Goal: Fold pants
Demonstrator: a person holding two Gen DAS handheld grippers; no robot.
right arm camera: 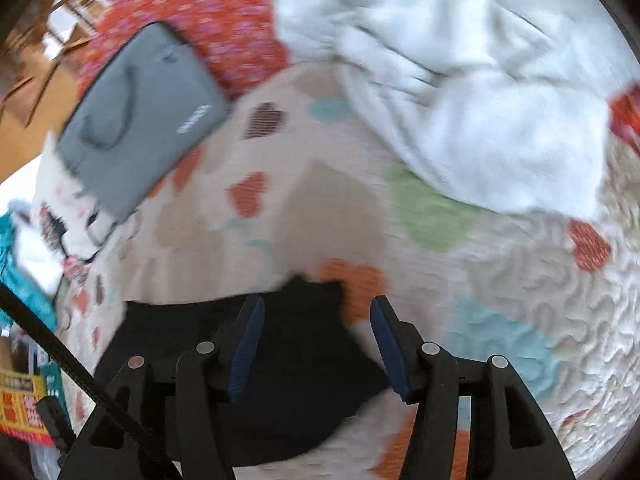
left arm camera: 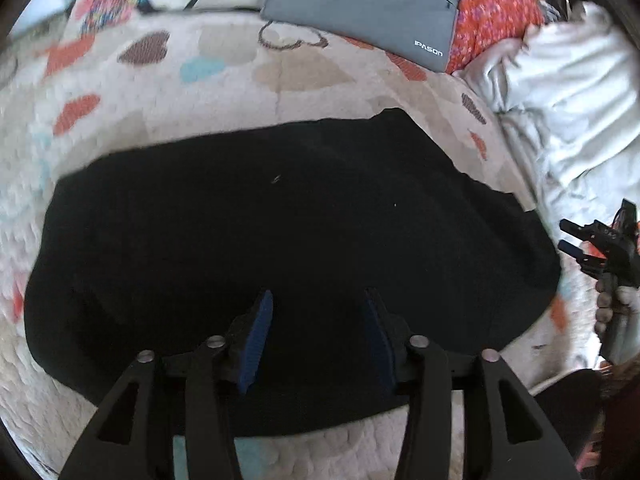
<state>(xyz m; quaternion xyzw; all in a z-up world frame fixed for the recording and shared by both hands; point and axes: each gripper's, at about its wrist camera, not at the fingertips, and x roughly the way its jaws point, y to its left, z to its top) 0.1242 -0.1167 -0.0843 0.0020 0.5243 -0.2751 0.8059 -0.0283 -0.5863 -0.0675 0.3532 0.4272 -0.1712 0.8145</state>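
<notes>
Right wrist view is motion-blurred throughout: lettering on the grey laptop bag (right arm camera: 140,120) is unreadable. The black pants (right arm camera: 248,364) are partly hidden behind my right claw (right arm camera: 316,344). In the left wrist view, the white blanket (left arm camera: 568,92) and red floral fabric (left arm camera: 496,8) are cut off by the picture's edge.

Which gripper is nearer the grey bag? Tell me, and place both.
Neither clearly. Left gripper hovers open over the black pants, the grey bag straight ahead across the quilt. Right gripper is open at the pants' edge, the bag ahead to its left.
</notes>
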